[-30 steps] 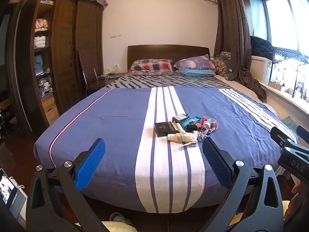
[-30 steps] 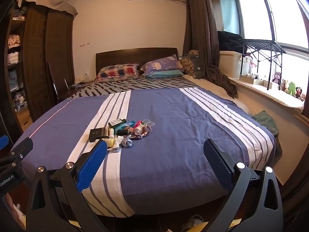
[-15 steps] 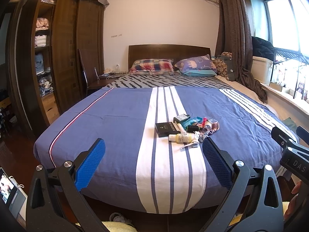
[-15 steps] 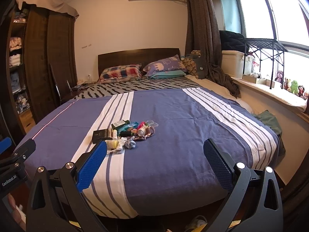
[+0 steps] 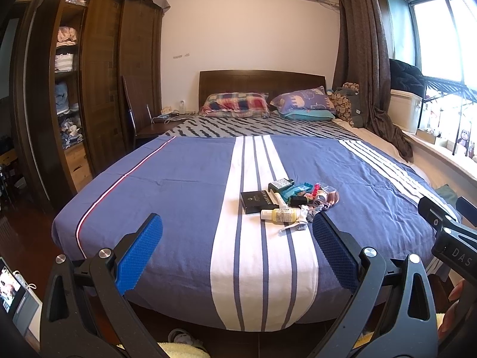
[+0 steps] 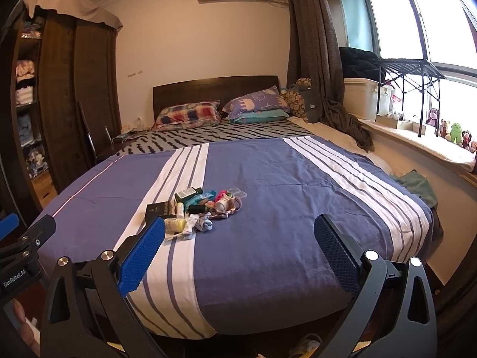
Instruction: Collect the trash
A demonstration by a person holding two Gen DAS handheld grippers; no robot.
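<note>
A small pile of trash point(image 5: 290, 201) lies on the blue striped bed point(image 5: 184, 185): a black box point(image 5: 258, 201), a yellowish bottle point(image 5: 280, 215), crumpled tissue point(image 5: 307, 217), teal and pink wrappers. The pile also shows in the right wrist view point(image 6: 205, 205). My left gripper point(image 5: 235, 250) is open and empty at the foot of the bed, short of the pile. My right gripper point(image 6: 238, 253) is open and empty, to the right of the pile and short of it.
A dark wardrobe point(image 5: 98, 89) with open shelves stands left. Pillows point(image 5: 235, 109) and a headboard are at the far end. A window sill point(image 6: 417, 137) with toys and a white bin is right. Slippers point(image 5: 182, 335) lie on the floor under the bed's edge.
Both grippers have drifted slightly forward and right toward the bed; the pile sits a little nearer in both views. Both stay open and empty.
</note>
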